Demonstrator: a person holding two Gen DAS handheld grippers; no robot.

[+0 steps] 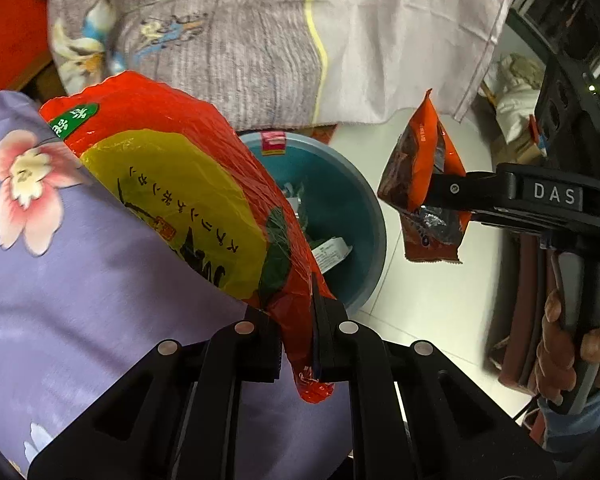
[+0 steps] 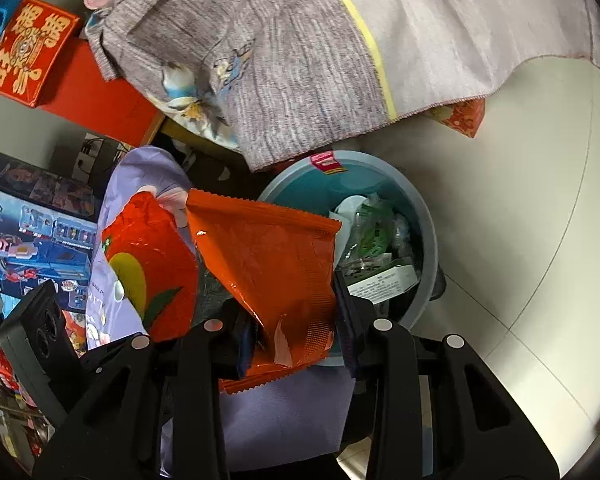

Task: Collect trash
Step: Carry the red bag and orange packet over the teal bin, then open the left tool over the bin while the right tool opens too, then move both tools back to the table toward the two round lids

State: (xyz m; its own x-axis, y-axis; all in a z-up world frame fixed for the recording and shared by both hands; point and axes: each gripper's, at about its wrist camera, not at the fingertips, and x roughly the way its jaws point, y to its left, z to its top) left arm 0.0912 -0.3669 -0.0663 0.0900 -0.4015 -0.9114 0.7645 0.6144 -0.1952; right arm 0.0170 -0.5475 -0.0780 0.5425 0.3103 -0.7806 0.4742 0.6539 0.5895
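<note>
Trash is pinched in both sets of fingers: the left gripper [image 1: 300,340] has its fingers pressed on the lower end of a red and yellow wrapper [image 1: 172,184], and the right gripper [image 2: 296,332] clamps the crimped end of an orange snack packet [image 2: 268,264]. Each piece stands up and away from its fingers, long axis pointing toward the blue bin [image 1: 360,216]. That bin sits on the floor just beyond and below both pieces, already holding scraps. From the bin, the red wrapper hangs over its near rim beside a purple floral cloth [image 1: 60,260]; the orange packet hangs just outside the rim. I judge the left hand nearer to dropping.
</note>
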